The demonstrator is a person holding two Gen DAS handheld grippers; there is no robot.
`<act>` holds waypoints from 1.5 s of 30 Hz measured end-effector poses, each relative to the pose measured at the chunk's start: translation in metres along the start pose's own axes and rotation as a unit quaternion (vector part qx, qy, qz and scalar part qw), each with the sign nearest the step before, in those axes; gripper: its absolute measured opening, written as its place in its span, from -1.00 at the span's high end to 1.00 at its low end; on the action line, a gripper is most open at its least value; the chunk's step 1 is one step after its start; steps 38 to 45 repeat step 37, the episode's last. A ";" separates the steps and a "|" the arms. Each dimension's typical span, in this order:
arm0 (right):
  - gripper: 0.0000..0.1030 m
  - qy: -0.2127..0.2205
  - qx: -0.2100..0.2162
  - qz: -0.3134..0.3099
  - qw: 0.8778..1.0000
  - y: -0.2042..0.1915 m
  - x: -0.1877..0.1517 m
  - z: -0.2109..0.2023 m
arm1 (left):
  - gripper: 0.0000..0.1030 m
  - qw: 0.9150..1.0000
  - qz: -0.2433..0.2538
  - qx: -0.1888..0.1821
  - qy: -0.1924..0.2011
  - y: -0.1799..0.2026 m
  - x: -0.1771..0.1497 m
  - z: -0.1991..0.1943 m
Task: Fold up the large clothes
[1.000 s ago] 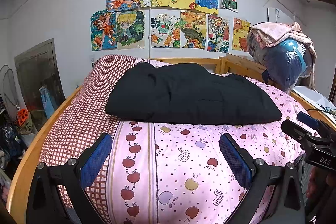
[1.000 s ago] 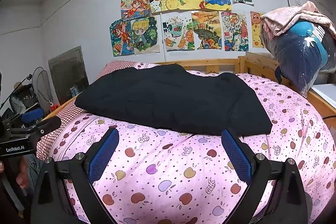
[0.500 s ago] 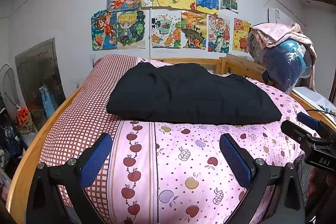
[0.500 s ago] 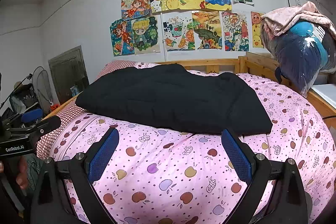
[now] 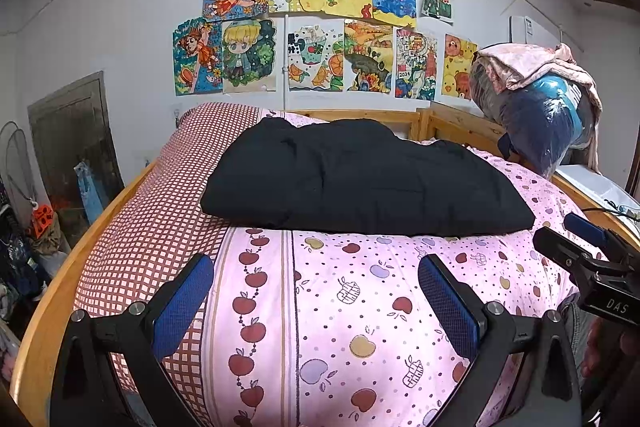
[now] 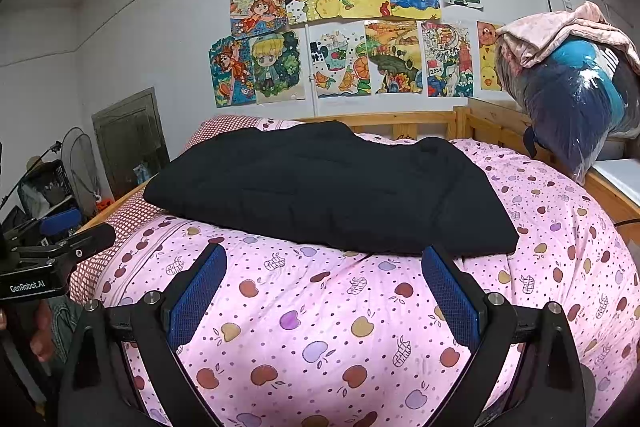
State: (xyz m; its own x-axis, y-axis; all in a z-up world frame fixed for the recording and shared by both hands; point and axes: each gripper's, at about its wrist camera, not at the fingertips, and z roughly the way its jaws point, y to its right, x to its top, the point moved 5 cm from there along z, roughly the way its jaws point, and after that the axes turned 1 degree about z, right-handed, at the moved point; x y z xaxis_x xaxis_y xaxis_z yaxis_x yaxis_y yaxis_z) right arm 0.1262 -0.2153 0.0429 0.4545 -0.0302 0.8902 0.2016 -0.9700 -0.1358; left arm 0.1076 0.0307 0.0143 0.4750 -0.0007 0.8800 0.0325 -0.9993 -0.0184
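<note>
Black garment [image 5: 360, 179] folded on the bed [image 5: 360, 307], beyond both grippers.
Left gripper [image 5: 316, 299] and right gripper [image 6: 320, 291] are held wide apart, empty; checked bedding [image 5: 160, 219] is seen mainly from the left.

The left tongs [image 6: 52, 267] read "GenRobot.AI", the right tongs [image 5: 600, 279] "DAS", and a wall drawing [image 6: 446, 65] "2024".

Soft, even indoor light is falling across the pale wall [image 5: 120, 27] and pink bedspread [image 6: 320, 327] without glare or hard shadows, while fisheye distortion is bowing both views outward and their corners are darkening into black vignette.
</note>
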 end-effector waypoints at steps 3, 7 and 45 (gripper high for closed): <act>-0.86 0.000 0.000 0.000 1.000 0.000 0.000 0.000 | -1.00 1.000 -0.003 -0.009 -0.002 0.003 -0.001 -0.002; -0.86 0.000 0.000 0.000 1.000 0.000 0.000 0.000 | -1.00 1.000 -0.009 -0.008 0.002 0.005 0.000 -0.006; -0.86 -0.007 0.001 0.003 1.000 0.001 -0.006 0.001 | -1.00 1.000 -0.017 -0.004 0.002 0.017 -0.003 -0.010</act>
